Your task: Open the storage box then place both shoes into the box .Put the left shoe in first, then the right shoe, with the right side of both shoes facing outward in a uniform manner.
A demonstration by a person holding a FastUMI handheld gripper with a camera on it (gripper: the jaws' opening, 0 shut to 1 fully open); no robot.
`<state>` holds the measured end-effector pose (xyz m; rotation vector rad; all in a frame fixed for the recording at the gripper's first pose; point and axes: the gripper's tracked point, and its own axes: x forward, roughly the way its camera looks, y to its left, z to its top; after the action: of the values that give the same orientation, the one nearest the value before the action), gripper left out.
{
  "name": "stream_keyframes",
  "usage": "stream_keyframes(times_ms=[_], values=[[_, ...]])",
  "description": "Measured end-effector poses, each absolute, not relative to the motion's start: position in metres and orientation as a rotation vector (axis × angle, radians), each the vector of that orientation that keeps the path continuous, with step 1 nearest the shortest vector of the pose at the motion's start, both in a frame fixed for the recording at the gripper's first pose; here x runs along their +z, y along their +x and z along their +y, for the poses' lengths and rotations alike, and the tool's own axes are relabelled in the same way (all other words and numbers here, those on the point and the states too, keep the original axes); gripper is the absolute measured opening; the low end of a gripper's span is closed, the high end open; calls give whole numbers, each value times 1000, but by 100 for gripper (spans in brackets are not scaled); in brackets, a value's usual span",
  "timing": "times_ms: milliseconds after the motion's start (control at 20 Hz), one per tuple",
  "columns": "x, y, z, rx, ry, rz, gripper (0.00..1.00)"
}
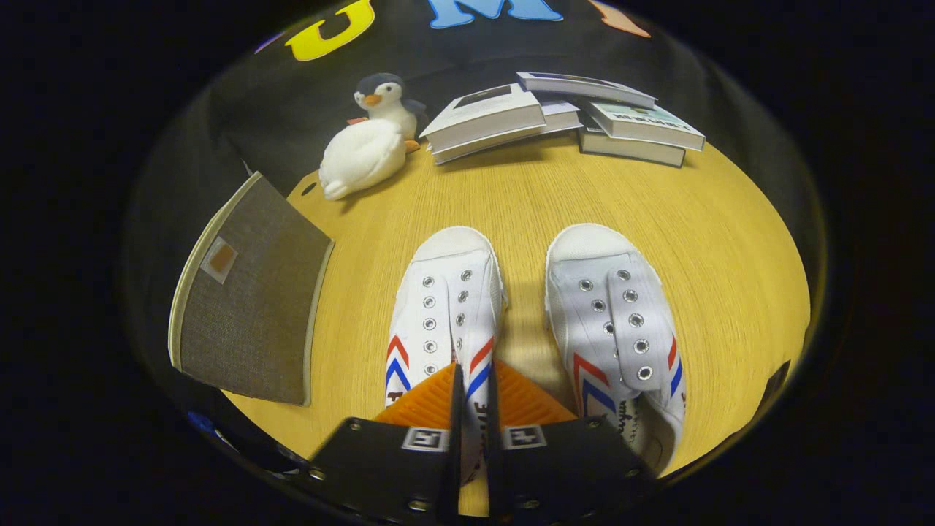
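Two white canvas shoes with red and blue chevrons lie side by side on the wooden table, toes pointing away from me. The left shoe point(445, 307) is right at my gripper point(473, 387). The fingers stand almost together with that shoe's right side wall pinched in the narrow gap between them. To the right of the fingers, apart from them, sits the right shoe point(613, 321). The grey fabric storage box point(248, 314) is at the table's left edge, showing one flat face with a small tag; I cannot tell whether it is open.
A plush penguin point(369, 139) lies beyond the shoes at the back left. Several books point(562, 113) are stacked along the back of the round wooden table point(730, 241). Bare wood shows between the shoes and the books.
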<state>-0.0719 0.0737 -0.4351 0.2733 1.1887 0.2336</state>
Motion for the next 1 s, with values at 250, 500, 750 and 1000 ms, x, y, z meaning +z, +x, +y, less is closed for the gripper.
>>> stream_keyframes(times_ms=[250, 500, 750, 1000], values=[[-421, -74, 78, 208, 320, 1208, 0], [-397, -70, 84, 188, 395, 1195, 0], [-354, -55, 99, 213, 419, 1143, 0], [-314, -39, 122, 251, 437, 1112, 0]])
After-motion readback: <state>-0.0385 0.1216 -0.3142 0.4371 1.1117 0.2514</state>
